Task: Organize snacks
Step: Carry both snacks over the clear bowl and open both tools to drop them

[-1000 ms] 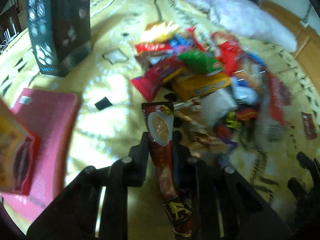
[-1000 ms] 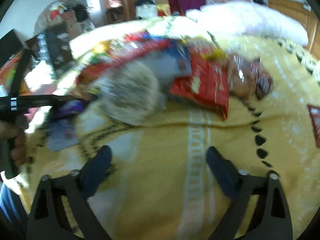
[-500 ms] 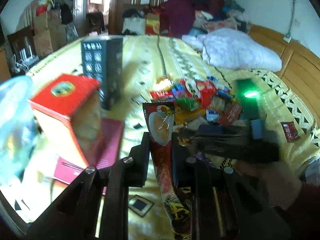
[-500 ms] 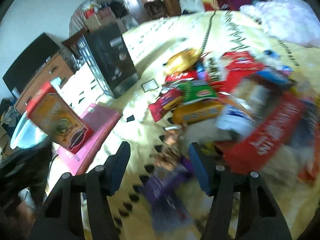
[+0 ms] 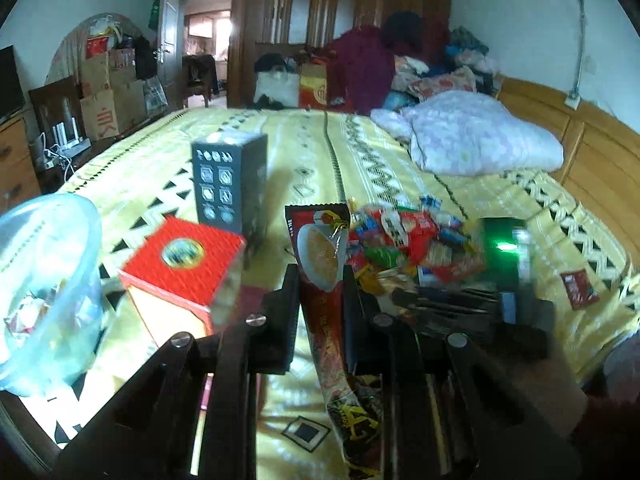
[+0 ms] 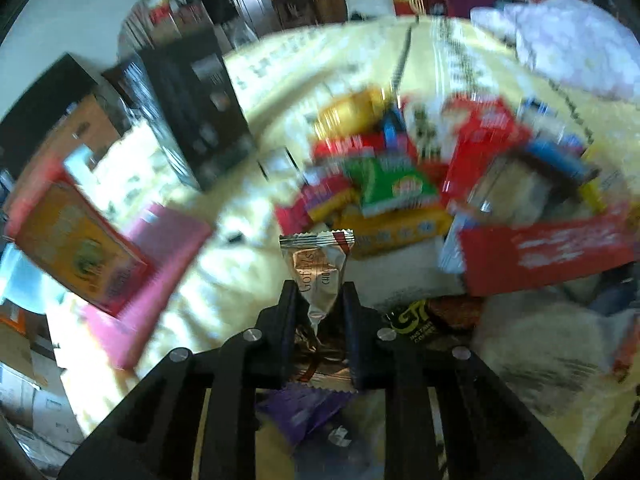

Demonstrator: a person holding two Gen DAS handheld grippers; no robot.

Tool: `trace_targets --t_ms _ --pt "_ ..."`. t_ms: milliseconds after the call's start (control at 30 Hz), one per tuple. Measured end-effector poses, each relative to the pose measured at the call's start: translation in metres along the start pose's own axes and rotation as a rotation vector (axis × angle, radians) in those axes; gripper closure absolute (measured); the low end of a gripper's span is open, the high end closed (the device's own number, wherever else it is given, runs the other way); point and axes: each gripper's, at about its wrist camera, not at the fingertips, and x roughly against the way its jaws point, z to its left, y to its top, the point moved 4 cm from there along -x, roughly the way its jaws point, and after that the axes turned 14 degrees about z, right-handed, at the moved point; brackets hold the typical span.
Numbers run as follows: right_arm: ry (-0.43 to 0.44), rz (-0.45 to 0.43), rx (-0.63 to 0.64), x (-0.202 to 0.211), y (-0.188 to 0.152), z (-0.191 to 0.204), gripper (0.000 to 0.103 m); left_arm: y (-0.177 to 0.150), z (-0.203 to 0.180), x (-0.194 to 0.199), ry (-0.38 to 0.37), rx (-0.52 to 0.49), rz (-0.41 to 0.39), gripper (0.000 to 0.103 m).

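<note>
Seen along the left gripper, its jaws are pinched tight on a long red coffee sachet, held upright above a yellow patterned bedspread. A red box stands just to the left, a clear plastic tub at the far left, a dark box behind. The snack pile lies to the right on the bed, with the other hand-held gripper, a green light glowing on its body, in front of it.

Seen along the right gripper, its jaws have just been closing and now clamp a silver-brown chocolate wrapper, its crimped top sticking up. A purple packet lies beneath the fingers. Beyond, blurred, sprawl a green packet, a long red packet and a pink flat box at left.
</note>
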Motion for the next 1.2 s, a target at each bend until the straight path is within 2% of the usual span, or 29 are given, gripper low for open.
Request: trace_targets --t_ms 100,233,367,467,633,800,867,967,1200 --pt "0.004 -0.090 0.011 0.041 0.011 0.017 0.079 0.013 0.015 0.014 0.010 0.028 -0.038 0.084" --pt "0.017 -0.192 0.074 0.088 0.040 0.057 0.079 0.029 0.052 0.035 0.069 0.087 -0.087 0.084" --pt "0.070 -0.250 0.162 0.114 0.074 0.112 0.079 0.042 0.112 0.061 0.168 0.186 -0.128 0.084" --pt "0.133 -0.259 0.237 0.120 0.100 0.166 0.079 0.046 0.158 0.077 0.246 0.259 -0.149 0.084" --pt "0.234 -0.215 0.367 0.105 0.130 0.266 0.079 0.042 0.224 0.086 0.350 0.378 -0.136 0.084" --pt "0.319 -0.124 0.440 0.075 0.139 0.347 0.079 0.027 0.270 0.068 0.422 0.464 -0.050 0.084" --pt "0.352 -0.069 0.442 0.054 0.143 0.370 0.079 0.019 0.282 0.057 0.428 0.490 -0.012 0.084" --pt "0.359 -0.017 0.459 0.027 0.143 0.391 0.079 0.011 0.295 0.056 0.436 0.507 0.018 0.084" --pt "0.338 0.041 0.497 -0.004 0.138 0.419 0.079 0.002 0.313 0.054 0.427 0.524 0.060 0.084"
